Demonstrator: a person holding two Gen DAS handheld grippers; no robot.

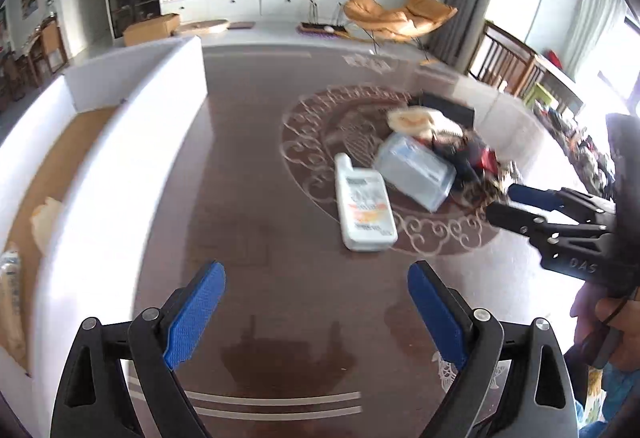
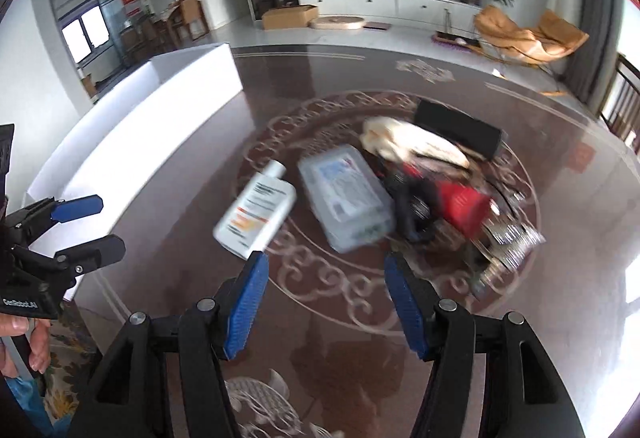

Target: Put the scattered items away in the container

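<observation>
A white bottle (image 1: 365, 214) (image 2: 256, 212) lies flat on the dark table, next to a clear plastic box (image 1: 416, 174) (image 2: 346, 198). Behind them is a heap: a beige cloth (image 2: 412, 142), a red item (image 2: 464, 206), a black box (image 2: 460, 128). My left gripper (image 1: 316, 314) is open and empty over bare table, between the white container (image 1: 120, 166) and the bottle. My right gripper (image 2: 322, 306) is open and empty, just short of the bottle and the clear box. Each gripper shows in the other's view, the right gripper (image 1: 504, 204) and the left gripper (image 2: 102, 224), both with fingers apart.
The white container (image 2: 160, 126) stands at the table's left; inside it I see a brown floor and a few pale items (image 1: 44, 218). A hand (image 1: 604, 326) holds the right gripper. Beyond the table are an orange chair (image 1: 396, 16), a TV unit and a wooden railing.
</observation>
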